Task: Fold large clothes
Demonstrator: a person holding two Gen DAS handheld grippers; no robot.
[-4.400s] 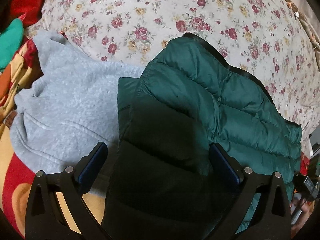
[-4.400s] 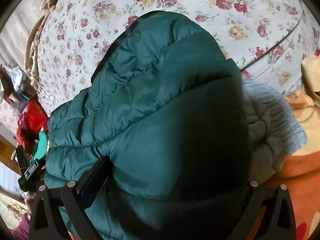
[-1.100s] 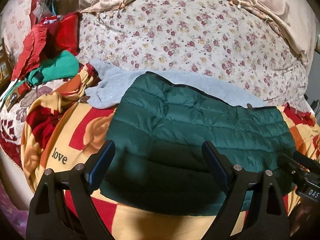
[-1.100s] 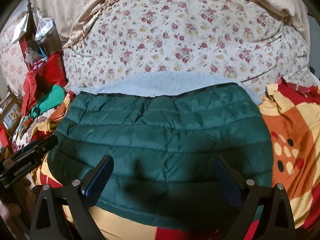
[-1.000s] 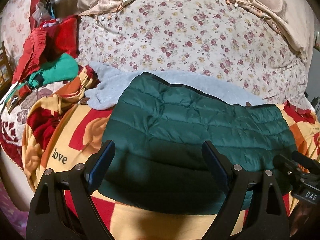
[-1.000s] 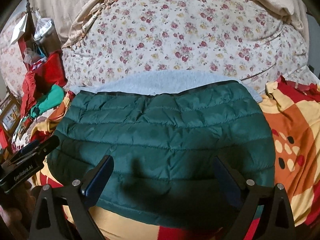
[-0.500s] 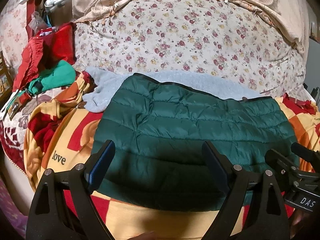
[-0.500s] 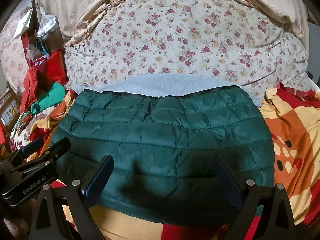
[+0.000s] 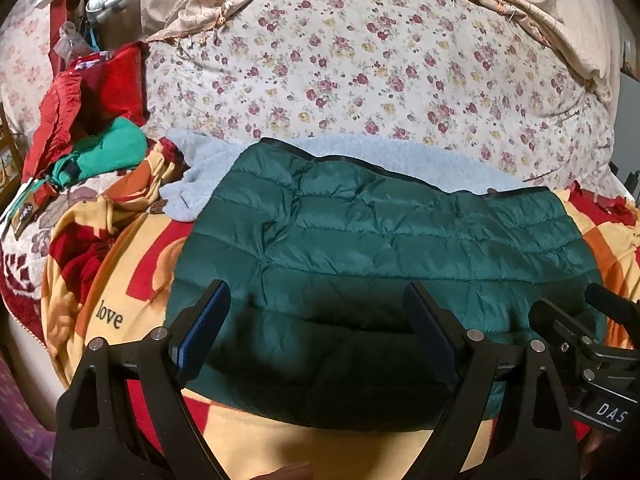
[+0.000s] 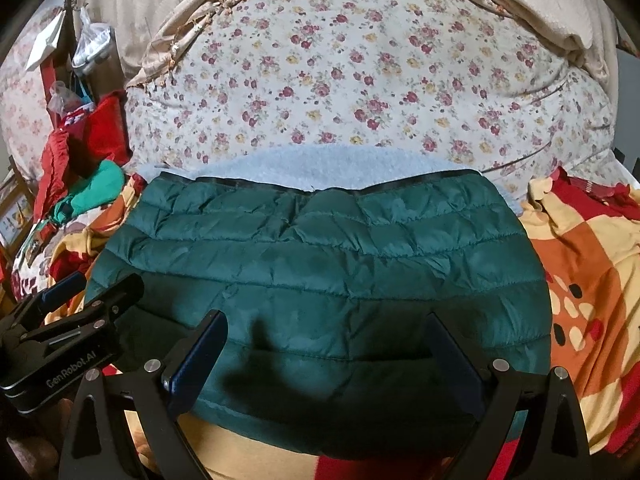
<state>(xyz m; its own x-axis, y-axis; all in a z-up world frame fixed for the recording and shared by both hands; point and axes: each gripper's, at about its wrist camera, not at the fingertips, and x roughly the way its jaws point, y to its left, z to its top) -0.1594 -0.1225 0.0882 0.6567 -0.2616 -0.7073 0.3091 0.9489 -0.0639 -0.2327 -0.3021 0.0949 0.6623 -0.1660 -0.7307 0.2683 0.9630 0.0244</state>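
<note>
Ahead of the left gripper (image 9: 316, 328), the folded green puffer jacket (image 9: 380, 248) is lying flat on the patterned blanket (image 9: 132, 264), fingers spread wide, gripping nothing. Over in the right view, the right gripper (image 10: 328, 356) is hovering agape above the jacket (image 10: 320, 260) too. Both are sitting farther back than four seconds ago.

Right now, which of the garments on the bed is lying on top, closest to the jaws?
The dark green quilted jacket, folded flat; the pale grey fleece peeks out beneath its far edge.
</note>
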